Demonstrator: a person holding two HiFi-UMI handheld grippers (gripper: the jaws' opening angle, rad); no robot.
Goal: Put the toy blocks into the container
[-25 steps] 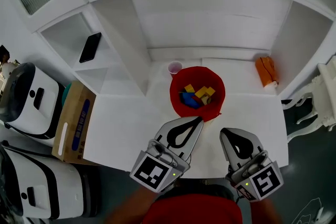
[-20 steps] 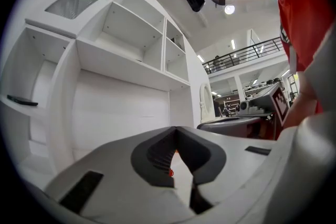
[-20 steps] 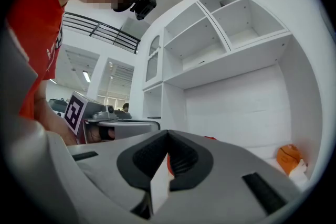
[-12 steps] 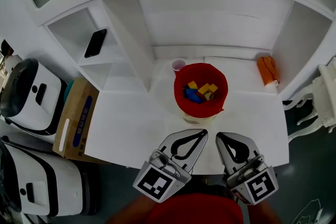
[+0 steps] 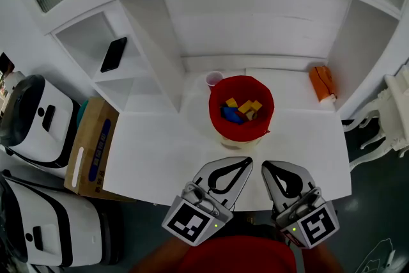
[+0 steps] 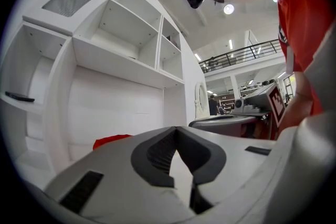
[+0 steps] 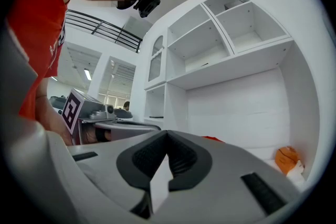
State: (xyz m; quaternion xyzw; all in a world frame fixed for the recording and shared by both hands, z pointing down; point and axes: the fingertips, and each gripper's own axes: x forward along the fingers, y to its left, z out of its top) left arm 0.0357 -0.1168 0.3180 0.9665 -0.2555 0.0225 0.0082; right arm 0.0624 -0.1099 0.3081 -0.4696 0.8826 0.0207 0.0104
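Observation:
A red container (image 5: 218, 126) stands on the white table (image 5: 160, 150) in the head view, with yellow blocks (image 5: 250, 107) and a blue block (image 5: 231, 115) inside it. No blocks lie loose on the table. My left gripper (image 5: 246, 162) hovers over the table's near edge, short of the container, its tips together and nothing between them. My right gripper (image 5: 265, 165) is beside it, also shut and empty. In the left gripper view the left gripper (image 6: 176, 128) points at the container (image 6: 113, 140). In the right gripper view only a sliver of the container (image 7: 212, 138) shows past the right gripper (image 7: 167, 132).
A pink cup (image 5: 213, 80) stands just behind the container. An orange object (image 5: 321, 83) lies at the back right. A phone (image 5: 114, 54) rests on the left shelf. A cardboard box (image 5: 89, 147) and white machines (image 5: 32, 118) stand left of the table.
Both grippers have drawn back from the container toward the table's near edge. In the last half second they have hardly moved.

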